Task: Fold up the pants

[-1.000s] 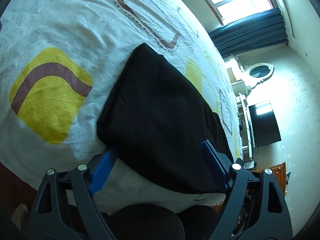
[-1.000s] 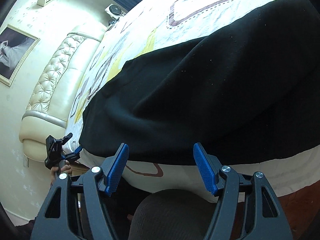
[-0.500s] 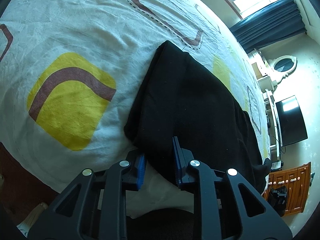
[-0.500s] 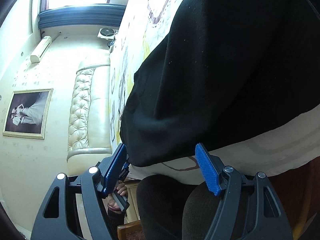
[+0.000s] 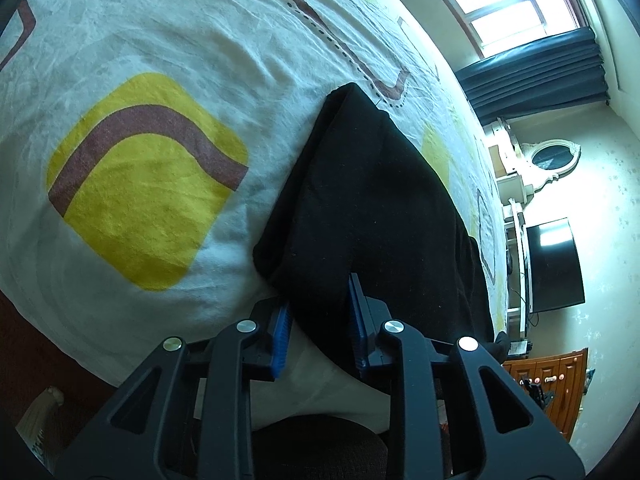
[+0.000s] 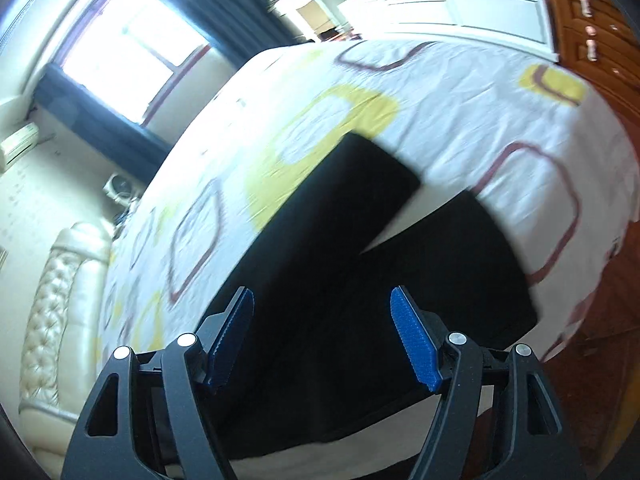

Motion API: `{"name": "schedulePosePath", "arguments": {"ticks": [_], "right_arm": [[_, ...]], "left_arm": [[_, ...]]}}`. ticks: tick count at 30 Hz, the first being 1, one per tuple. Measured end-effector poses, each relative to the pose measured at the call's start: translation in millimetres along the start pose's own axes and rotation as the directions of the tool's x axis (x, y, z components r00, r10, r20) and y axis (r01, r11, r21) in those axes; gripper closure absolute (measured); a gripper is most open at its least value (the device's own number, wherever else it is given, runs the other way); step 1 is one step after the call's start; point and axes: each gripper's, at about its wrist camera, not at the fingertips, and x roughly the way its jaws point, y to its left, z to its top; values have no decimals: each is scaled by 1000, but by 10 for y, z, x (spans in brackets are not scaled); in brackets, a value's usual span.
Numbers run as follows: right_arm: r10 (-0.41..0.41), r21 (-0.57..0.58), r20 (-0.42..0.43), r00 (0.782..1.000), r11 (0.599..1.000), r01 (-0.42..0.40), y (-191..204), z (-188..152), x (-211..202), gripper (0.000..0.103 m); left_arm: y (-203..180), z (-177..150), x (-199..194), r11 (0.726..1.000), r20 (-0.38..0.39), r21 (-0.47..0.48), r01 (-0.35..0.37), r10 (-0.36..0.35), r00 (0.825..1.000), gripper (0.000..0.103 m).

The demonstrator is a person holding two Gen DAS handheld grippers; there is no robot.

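Observation:
Black pants (image 5: 380,200) lie on the bed sheet (image 5: 160,40), which is white with yellow and brown shapes. My left gripper (image 5: 318,316) sits at the near corner of the pants by the bed's edge. A fold of the black cloth fills the gap between its blue pads, and the jaws are opening slightly. In the blurred right wrist view, the pants (image 6: 320,220) spread away in two legs with a wedge of sheet between them. My right gripper (image 6: 322,340) hovers open above the near part of the cloth, nothing between its fingers.
The sheet (image 6: 480,100) hangs over the bed's near edge. A padded cream headboard (image 6: 52,320) stands at the left, a wooden cabinet (image 6: 592,40) at the far right. A dark screen (image 5: 554,264) and a curtained window (image 5: 520,0) lie beyond the bed. A person's dark-clad knee (image 5: 320,440) is under my left gripper.
The left jaws went from wide open to closed on the pants' near corner. The right gripper swung fast and rolled, from close on the pants' edge to looking along both legs.

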Motion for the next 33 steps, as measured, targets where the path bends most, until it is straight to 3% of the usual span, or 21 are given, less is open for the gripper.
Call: {"name": "schedulePosePath", "arguments": {"ticks": [2,4,5,7,9,11,12,15,17,21,23,26,28,29,30,31,33], "right_arm": [[-83,15,2,997,996,83,-279,238,63,33],[-118,6,-12,993,993,118,-484,394,159,33],[-123,-2,-22,992,992,123,-548,446,218,33],[-104,-15,-35,994,994,104,-619,503,308,33],[-54,-12,-110,993,999,53,-747,534,431,33],[-63,-49,-143,988,997,56,-739,492,541,33],[-70,-81,-140,988,995,59,-701,486,537,40],[-88,-152,-160,983,986,64,-576,442,537,84],[-104,-210,-146,984,975,72,-523,366,546,90],[-164,-318,-33,986,937,146,-263,567,372,92],[-214,-381,17,977,902,204,-177,657,360,92],[-295,-409,-6,956,873,267,-368,663,642,91],[-270,-366,-47,962,901,235,-604,589,704,87],[-216,-323,-34,976,926,193,-688,588,632,80],[-178,-269,-25,984,949,165,-776,583,534,66],[-151,-214,-22,988,966,143,-863,577,436,60],[-103,-141,12,995,985,103,-1021,519,216,39]], "left_arm": [[-13,-2,-11,1000,0,-7,-1,1,1000,75],[-28,-17,-47,1000,3,-11,6,-6,1000,69],[-53,-29,-72,1000,7,-10,5,-5,1000,66],[-111,-39,-123,1000,22,21,-17,16,1000,50],[-201,-57,-188,995,46,68,-70,67,997,35],[-290,-88,-242,989,71,108,-102,94,993,32],[-322,-99,-258,987,78,116,-110,101,992,30],[-384,-125,-268,987,93,105,-121,112,989,28],[-433,-145,-228,988,95,98,-123,113,989,27],[-567,-199,-173,987,125,92,-129,117,985,26],[-663,-229,-161,988,150,96,-124,109,983,25],[-756,-297,-145,984,181,121,-133,110,977,24],[-780,-322,-109,979,180,132,-155,130,975,23],[-770,-331,-96,978,176,131,-161,137,975,23],[-748,-329,-86,979,171,124,-162,140,975,23],[-718,-326,-82,981,165,110,-158,139,976,23],[-660,-315,-82,987,158,82,-140,125,979,23]]}}
